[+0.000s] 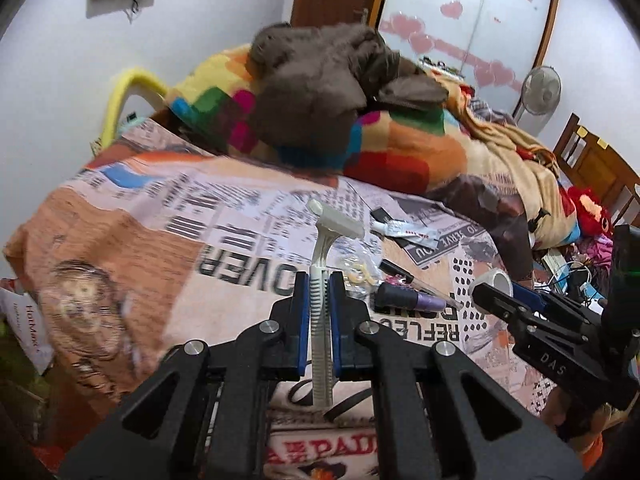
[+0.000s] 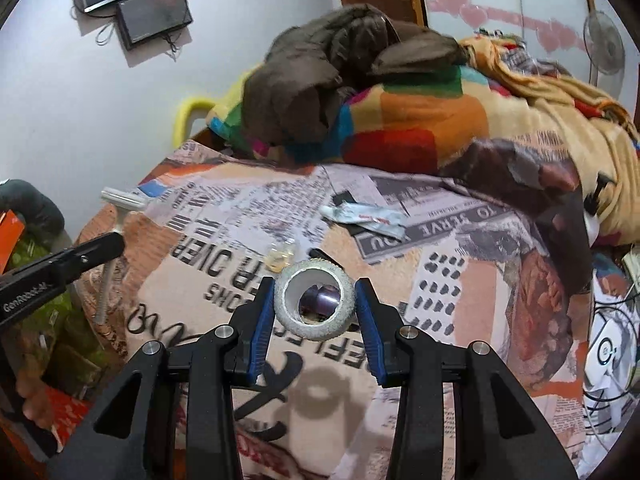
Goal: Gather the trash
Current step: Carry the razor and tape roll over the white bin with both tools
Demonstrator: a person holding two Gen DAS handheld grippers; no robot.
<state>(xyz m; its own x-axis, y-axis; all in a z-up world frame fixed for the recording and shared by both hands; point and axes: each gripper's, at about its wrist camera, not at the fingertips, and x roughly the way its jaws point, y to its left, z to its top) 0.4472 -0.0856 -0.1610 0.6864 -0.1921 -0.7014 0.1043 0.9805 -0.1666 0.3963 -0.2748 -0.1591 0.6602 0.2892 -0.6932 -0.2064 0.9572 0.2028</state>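
Observation:
My left gripper [image 1: 319, 280] is shut on the handle of a white disposable razor [image 1: 322, 264], whose head points up above the bed. My right gripper [image 2: 315, 292] is shut on a grey-white tape roll [image 2: 315, 305], held off the newspaper-print bedspread [image 2: 460, 280]; the same roll [image 1: 496, 280] shows at the right of the left wrist view. On the bedspread lie a flattened white tube [image 2: 364, 218], a small clear wrapper [image 2: 282, 258], a purple and black cylinder [image 1: 408, 301] and a clear wrapper with yellow bits [image 1: 358, 266]. The razor [image 2: 120, 204] also shows at the left of the right wrist view.
A brown jacket [image 1: 320, 88] lies on a colourful patchwork blanket [image 1: 400, 152] at the back of the bed. A fan [image 1: 540, 90] and wooden chair [image 1: 592, 160] stand far right. Cables and clutter [image 2: 612, 344] lie off the bed's right edge. A screen [image 2: 154, 14] hangs on the wall.

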